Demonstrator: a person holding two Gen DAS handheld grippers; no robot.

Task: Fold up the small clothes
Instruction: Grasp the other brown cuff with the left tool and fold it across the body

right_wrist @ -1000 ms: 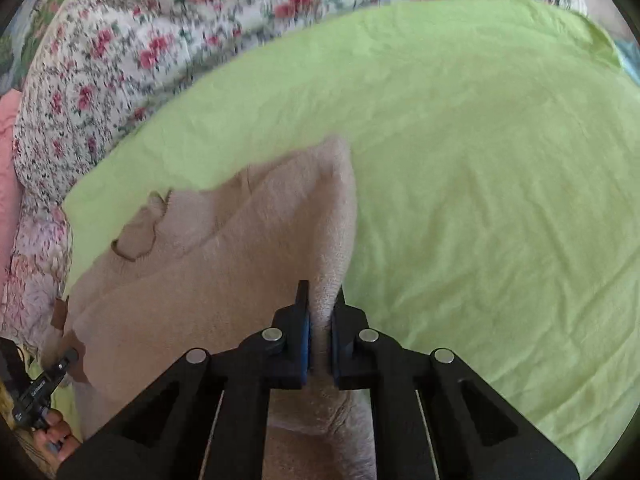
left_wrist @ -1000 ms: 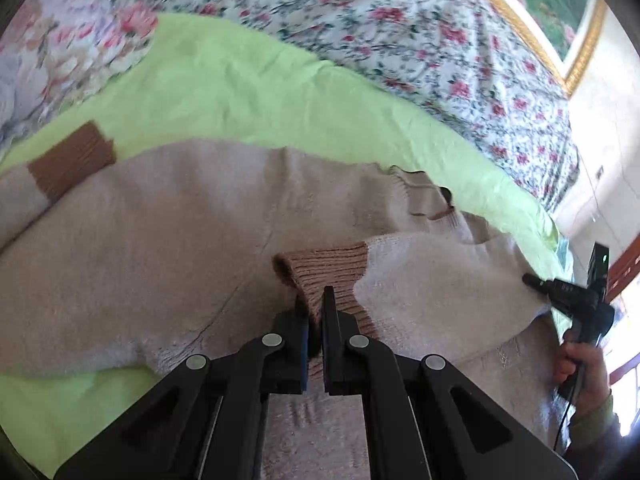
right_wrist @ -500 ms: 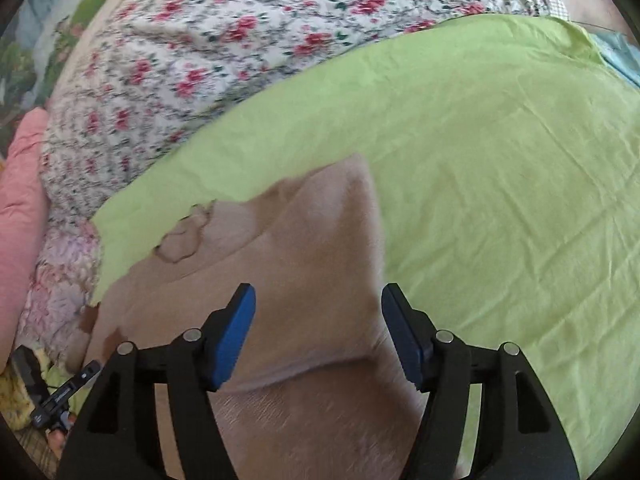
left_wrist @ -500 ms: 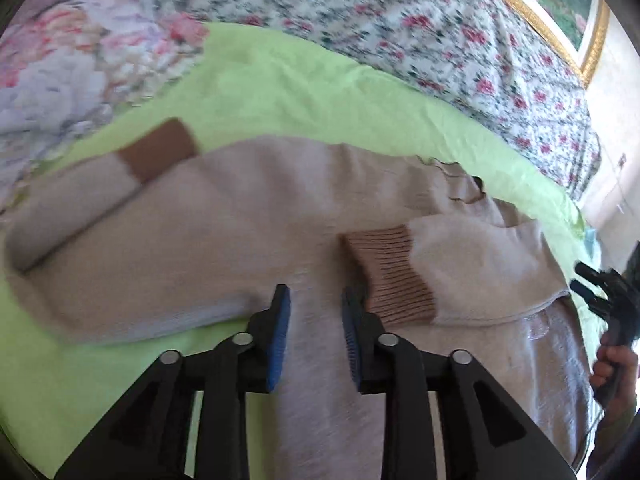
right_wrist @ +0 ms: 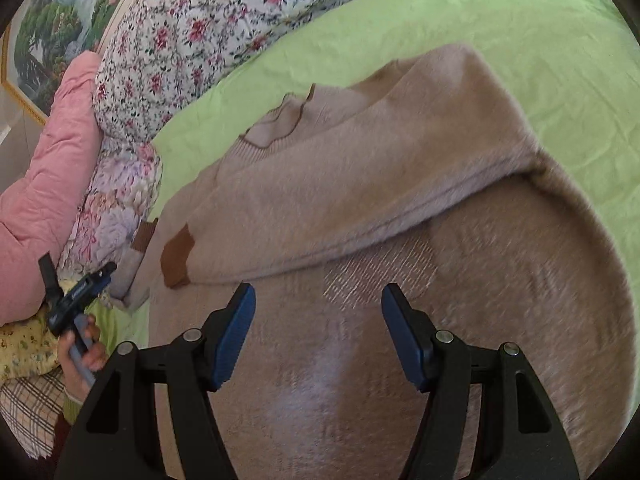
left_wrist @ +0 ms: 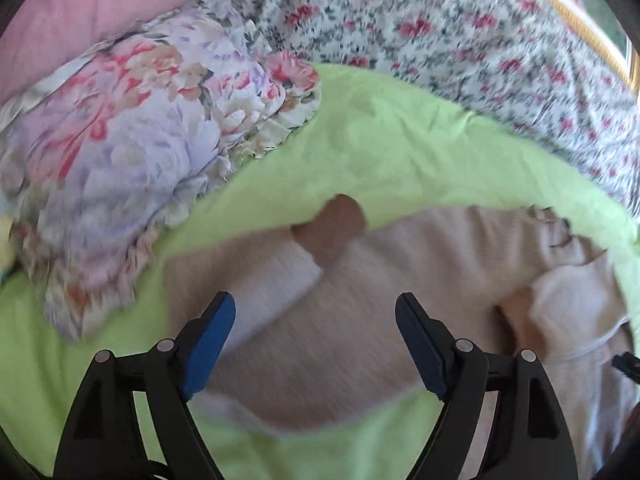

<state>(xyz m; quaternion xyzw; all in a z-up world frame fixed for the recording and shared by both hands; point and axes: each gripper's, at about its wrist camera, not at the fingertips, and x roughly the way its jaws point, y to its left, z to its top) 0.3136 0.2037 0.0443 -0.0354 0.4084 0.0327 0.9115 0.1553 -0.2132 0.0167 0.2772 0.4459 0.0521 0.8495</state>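
A beige knit sweater [right_wrist: 380, 208] with brown cuffs lies flat on a light green sheet [right_wrist: 500, 20]. One sleeve is folded across the body, its brown cuff [right_wrist: 176, 256] near the left edge. In the left wrist view the sweater [left_wrist: 360, 312] shows with the other sleeve's brown cuff [left_wrist: 332, 228] lying out on the sheet [left_wrist: 400, 148]. My left gripper [left_wrist: 316, 340] is open and empty above that sleeve. My right gripper [right_wrist: 316, 332] is open and empty above the sweater's lower body. The left gripper also shows in the right wrist view [right_wrist: 76, 292], held in a hand.
A floral quilt [right_wrist: 192, 28] and a pink duvet [right_wrist: 44, 184] border the far side of the sheet. A pale floral pillow [left_wrist: 132, 152] lies at the sheet's left end. A framed landscape picture [right_wrist: 60, 12] hangs behind the bed.
Both grippers have let go of the folded sleeve and opened wide. The left gripper has swung left toward the other sleeve; the right gripper has pulled back over the sweater's body.
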